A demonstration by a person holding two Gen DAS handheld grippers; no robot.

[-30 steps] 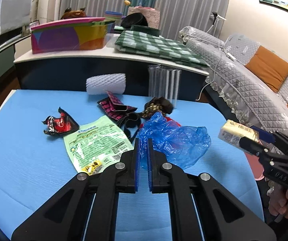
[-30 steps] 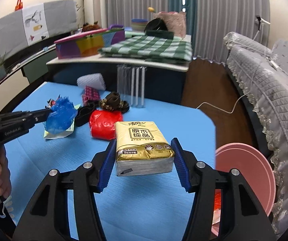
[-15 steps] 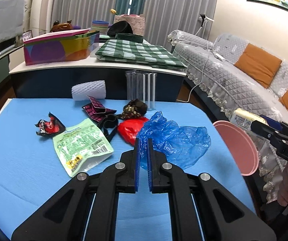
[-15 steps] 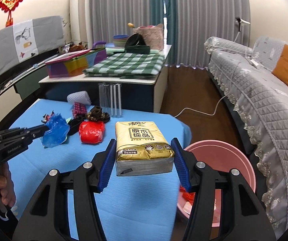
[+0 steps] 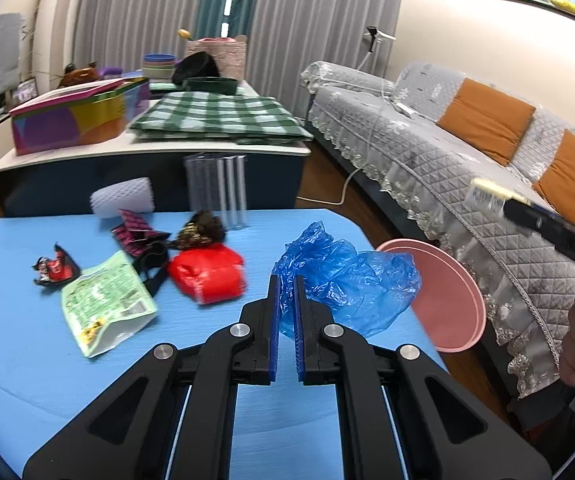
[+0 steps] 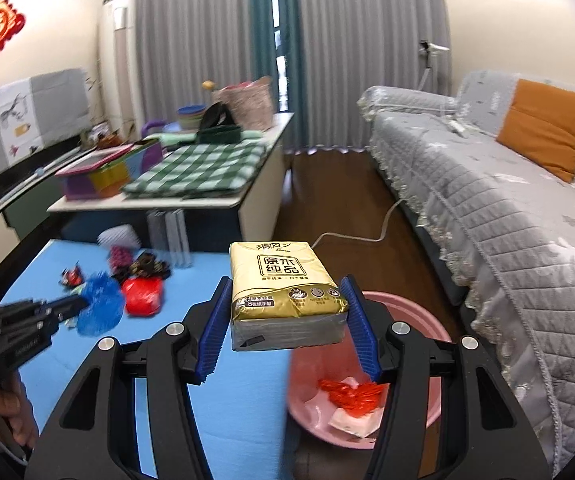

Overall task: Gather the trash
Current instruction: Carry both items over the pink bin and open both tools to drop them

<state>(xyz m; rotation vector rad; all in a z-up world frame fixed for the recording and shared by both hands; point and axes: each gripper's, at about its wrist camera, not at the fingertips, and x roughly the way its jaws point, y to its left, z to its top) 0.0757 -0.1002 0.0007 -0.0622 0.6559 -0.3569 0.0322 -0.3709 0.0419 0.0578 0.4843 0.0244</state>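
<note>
Right gripper (image 6: 287, 320) clamped on the gold tissue pack (image 6: 287, 300), blue pads pressed to both short sides, pack level and clear of the table (image 6: 223, 400). Left gripper (image 5: 286, 320) pinched nearly closed on a crumpled blue bag (image 5: 347, 280), most of it hanging free beyond the fingertips. Pink bin (image 6: 407, 312) on the floor just off the table's corner, below and beyond the pack in the right view, with red scraps and white paper already inside.

Step in hand, by the look of it: carrying both pieces to the bin. To do well:

- Bring the pack fully over the bin's mouth before letting go; from the right view, part of it seems over the table edge.
- Lower toward the rim first, so the pack drops in flat and does not bounce off.
- Open wide in one move; a slow release may tip it sideways.
- Keep the bag pinched until it hangs inside the rim. Light film drifts and clings, so a shake may be needed.
- Keep the two tools apart over the bin.

Left on the table: red wrapper (image 5: 207, 276), green pouch (image 5: 107, 304), small red-black wrapper (image 5: 55, 268), dark scraps (image 5: 201, 230) and a white foam sleeve (image 5: 123, 196).
</note>
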